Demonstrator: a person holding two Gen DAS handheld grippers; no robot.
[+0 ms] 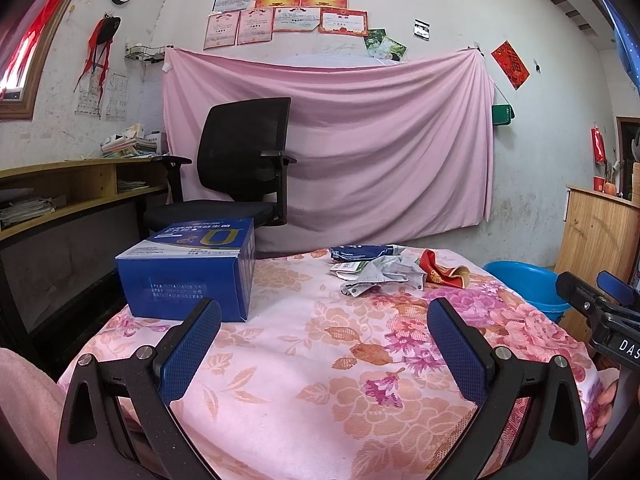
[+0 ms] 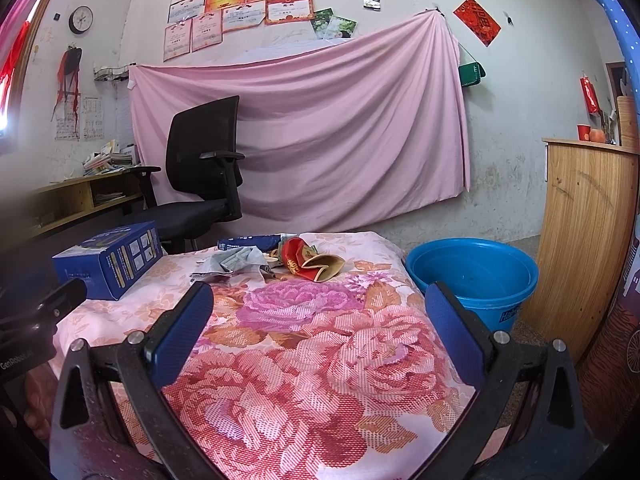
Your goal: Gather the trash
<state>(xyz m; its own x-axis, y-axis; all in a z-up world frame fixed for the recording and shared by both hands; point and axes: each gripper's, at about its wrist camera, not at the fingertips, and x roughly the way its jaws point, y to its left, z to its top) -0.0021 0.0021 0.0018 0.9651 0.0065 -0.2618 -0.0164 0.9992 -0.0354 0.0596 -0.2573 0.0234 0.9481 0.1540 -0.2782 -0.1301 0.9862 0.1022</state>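
A heap of trash lies at the far edge of the table with the floral cloth [image 1: 320, 360] [image 2: 320, 360]: a dark blue wrapper [image 1: 356, 252] [image 2: 248, 242], a crumpled grey wrapper [image 1: 384, 274] [image 2: 234, 261] and a red and gold wrapper [image 1: 442, 272] [image 2: 312, 264]. A blue cardboard box [image 1: 188, 276] [image 2: 108, 260] stands on the left of the table. My left gripper [image 1: 324, 312] is open over the near part of the cloth, holding nothing. My right gripper [image 2: 320, 298] is open too, short of the heap. A blue plastic basin [image 2: 472, 276] [image 1: 528, 284] sits on the floor right of the table.
A black office chair [image 1: 244, 160] [image 2: 200, 160] stands behind the table before a pink sheet on the wall. A wooden desk [image 1: 72, 184] runs along the left, a wooden cabinet [image 2: 588, 240] stands on the right. The other gripper's body [image 1: 600, 312] shows at the right edge.
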